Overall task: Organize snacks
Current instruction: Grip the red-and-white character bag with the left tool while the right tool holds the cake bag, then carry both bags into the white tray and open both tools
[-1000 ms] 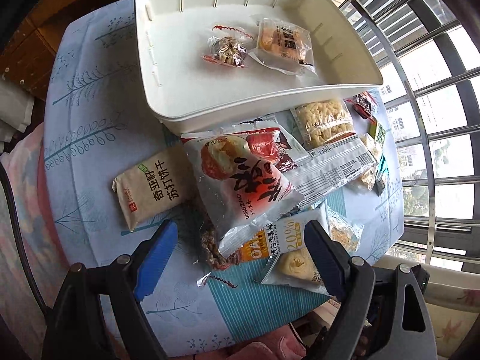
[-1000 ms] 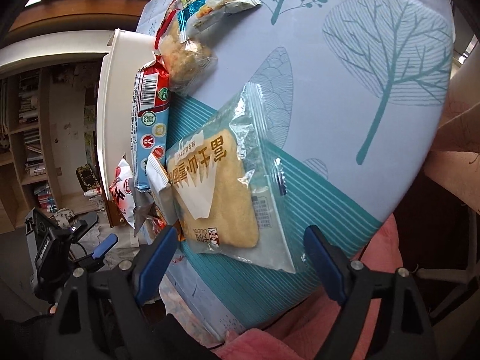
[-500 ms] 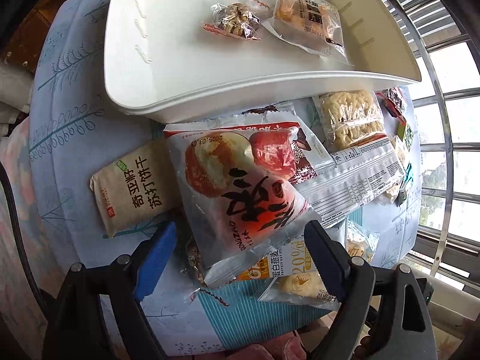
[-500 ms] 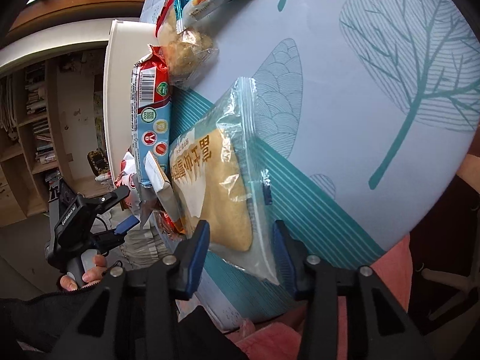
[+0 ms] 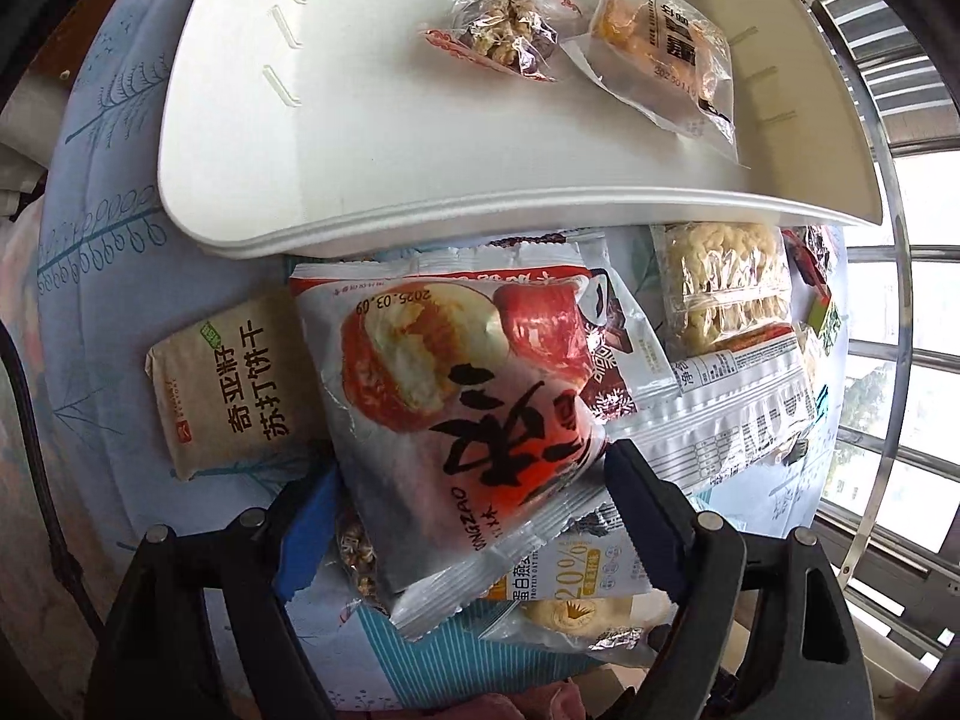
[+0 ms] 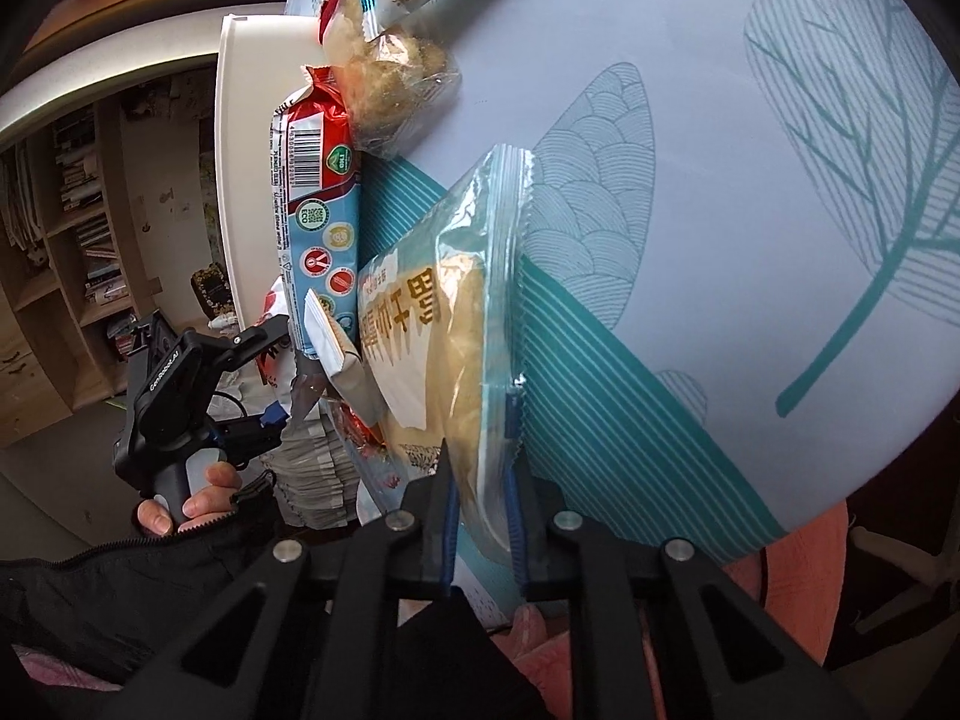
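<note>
A white tray (image 5: 372,180) at the back of the table holds two packets: a nut cluster (image 5: 504,36) and an orange cake (image 5: 666,60). In front lies a pile of snacks with a red-and-white jujube bag (image 5: 456,396) on top. My left gripper (image 5: 468,498) is open, its blue fingers on either side of this bag's near end. My right gripper (image 6: 480,498) is shut on the near edge of a clear packet of yellow cake (image 6: 444,354).
A beige cracker pack (image 5: 228,384), a noodle-snack packet (image 5: 726,288) and a silver bag (image 5: 738,414) lie around the jujube bag. A long red-and-blue pack (image 6: 318,210) and a puffed snack (image 6: 390,84) lie beside the tray edge (image 6: 234,180). The left gripper shows in the right wrist view (image 6: 264,372).
My left gripper has moved forward so its fingers straddle the jujube bag. My right gripper has closed from wide open onto the yellow cake packet.
</note>
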Available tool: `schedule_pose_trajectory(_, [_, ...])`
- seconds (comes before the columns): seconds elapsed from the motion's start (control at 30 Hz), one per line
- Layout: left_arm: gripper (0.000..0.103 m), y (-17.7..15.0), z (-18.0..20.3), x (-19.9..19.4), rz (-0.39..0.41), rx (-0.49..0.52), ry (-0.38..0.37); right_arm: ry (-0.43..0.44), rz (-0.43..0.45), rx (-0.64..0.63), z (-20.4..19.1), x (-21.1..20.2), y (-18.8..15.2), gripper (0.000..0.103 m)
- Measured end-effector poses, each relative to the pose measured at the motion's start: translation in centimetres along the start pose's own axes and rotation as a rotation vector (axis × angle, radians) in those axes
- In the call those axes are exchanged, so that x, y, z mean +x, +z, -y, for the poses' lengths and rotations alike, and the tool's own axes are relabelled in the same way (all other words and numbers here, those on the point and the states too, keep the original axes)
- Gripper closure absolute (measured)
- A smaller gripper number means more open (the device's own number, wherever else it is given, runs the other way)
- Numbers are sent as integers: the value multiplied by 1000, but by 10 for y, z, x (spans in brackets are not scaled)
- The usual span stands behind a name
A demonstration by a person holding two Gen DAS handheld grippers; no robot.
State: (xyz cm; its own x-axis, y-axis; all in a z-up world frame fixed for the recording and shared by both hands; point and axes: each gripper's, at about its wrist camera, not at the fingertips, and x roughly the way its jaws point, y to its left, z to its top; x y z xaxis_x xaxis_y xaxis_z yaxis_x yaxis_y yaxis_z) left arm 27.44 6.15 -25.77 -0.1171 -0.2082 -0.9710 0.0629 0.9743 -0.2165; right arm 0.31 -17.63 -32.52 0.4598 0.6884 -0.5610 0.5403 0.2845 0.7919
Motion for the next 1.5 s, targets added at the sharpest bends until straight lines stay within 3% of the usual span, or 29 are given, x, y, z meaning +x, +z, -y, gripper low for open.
schedule_pose_trajectory(0.17, [37,3,0,-2,19,-27,-10,-4,-20,-7,-6,-7,0,90])
schedule_pose_trajectory(0.43, [47,1,-4,-11,29,-33,-15,7,-8,-40,-16,-18,-8,92])
schedule_pose_trajectory(0.77, [52,-18,-6,-21,-4,6,-40,-4,55,-117,-42,-33,-30,93])
schedule_pose_trajectory(1.23, [53,-56,-19,-68,-21,137,-96,19,235,-233,-81,-74,-74,94])
schedule_pose_trajectory(1.5, [53,-64,-20,-118,59,219,-120,39,294,-322,-119,-84,-88,94])
